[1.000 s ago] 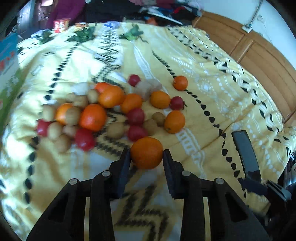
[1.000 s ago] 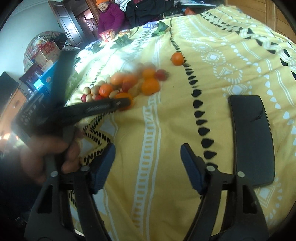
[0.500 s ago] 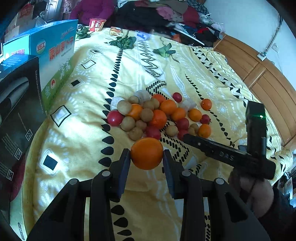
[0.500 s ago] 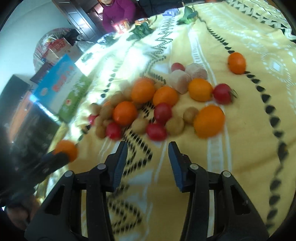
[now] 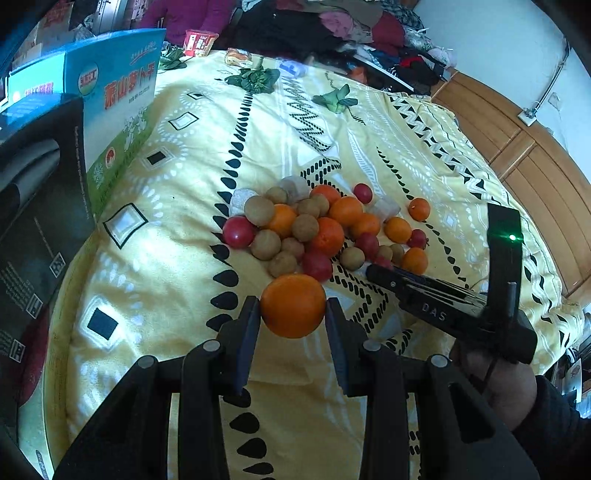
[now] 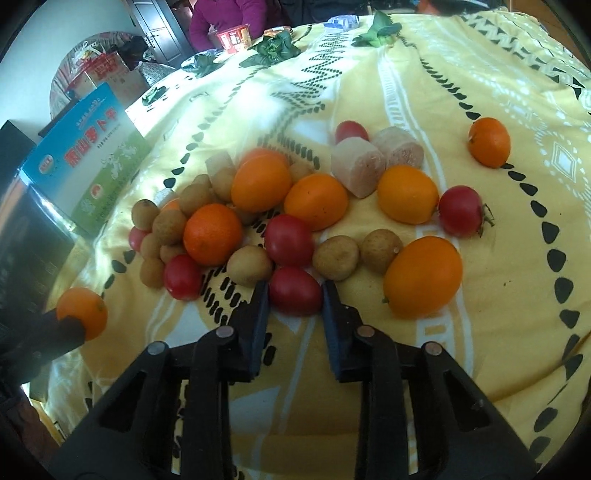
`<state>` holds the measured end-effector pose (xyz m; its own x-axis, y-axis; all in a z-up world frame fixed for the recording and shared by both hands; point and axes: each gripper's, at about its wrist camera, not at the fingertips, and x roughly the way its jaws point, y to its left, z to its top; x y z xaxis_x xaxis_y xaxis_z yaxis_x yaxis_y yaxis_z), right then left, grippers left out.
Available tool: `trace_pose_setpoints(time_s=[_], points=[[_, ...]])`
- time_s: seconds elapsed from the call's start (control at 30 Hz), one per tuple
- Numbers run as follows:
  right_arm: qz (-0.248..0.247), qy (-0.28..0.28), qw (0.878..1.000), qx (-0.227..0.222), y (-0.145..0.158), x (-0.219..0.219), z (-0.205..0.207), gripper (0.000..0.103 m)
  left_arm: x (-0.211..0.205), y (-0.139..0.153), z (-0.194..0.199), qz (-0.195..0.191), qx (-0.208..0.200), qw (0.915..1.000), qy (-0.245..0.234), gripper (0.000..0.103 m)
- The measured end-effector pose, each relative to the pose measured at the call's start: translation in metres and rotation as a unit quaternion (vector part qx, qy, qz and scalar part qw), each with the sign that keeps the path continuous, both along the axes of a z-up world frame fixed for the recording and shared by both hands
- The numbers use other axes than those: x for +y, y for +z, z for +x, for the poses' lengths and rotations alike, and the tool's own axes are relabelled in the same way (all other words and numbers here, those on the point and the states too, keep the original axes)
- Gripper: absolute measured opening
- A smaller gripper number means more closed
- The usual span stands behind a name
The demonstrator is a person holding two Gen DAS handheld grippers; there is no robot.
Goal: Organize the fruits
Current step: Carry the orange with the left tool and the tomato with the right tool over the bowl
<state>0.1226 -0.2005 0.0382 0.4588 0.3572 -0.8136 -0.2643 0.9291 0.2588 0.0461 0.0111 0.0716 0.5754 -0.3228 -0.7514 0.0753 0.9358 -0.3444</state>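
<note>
A heap of oranges (image 6: 212, 234), red tomatoes (image 6: 290, 240) and small brown round fruits (image 6: 336, 258) lies on the yellow patterned bedspread (image 6: 424, 362). My left gripper (image 5: 291, 304) is shut on a large orange (image 5: 293, 314), held above the bedspread just short of the heap; the same orange (image 6: 82, 312) shows at the far left of the right wrist view. My right gripper (image 6: 294, 295) is shut on a red tomato (image 6: 295, 290) at the heap's near edge, its pads pressing both sides. From the left wrist view the right gripper (image 5: 373, 271) reaches into the heap from the right.
A blue and green carton (image 5: 114, 110) and a black box (image 5: 37, 206) stand along the bed's left side. Two pale cut chunks (image 6: 354, 170) lie behind the heap, and one orange (image 6: 489, 142) sits apart at the right. Wooden headboard (image 5: 535, 177) on the right; a person (image 6: 225, 18) sits beyond the bed.
The right gripper swung over to the heap, came down at its near edge and closed on a red tomato. The left gripper pulled back from the heap with its orange, then held still.
</note>
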Motion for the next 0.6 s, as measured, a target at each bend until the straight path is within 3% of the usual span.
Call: trace_pose_setpoints(time_s=[0.17,0.37,0.6], points=[[-0.012,0.014,0.999,-0.038,0.032,0.006,-0.021,0.028,0.008,0.018,-0.009,0.006,-0.025,0.9996,0.009,0.037],[-0.002,0.047,0.994,-0.094,0.091,0.035,-0.048,0.028,0.040,0.065,-0.032,0.011,-0.077,0.9960,0.043,0.037],[0.027,0.107,0.981,-0.160,0.163,0.100,-0.071,0.028,0.126,0.130,-0.083,0.019,-0.145,0.9807,0.130,0.037]])
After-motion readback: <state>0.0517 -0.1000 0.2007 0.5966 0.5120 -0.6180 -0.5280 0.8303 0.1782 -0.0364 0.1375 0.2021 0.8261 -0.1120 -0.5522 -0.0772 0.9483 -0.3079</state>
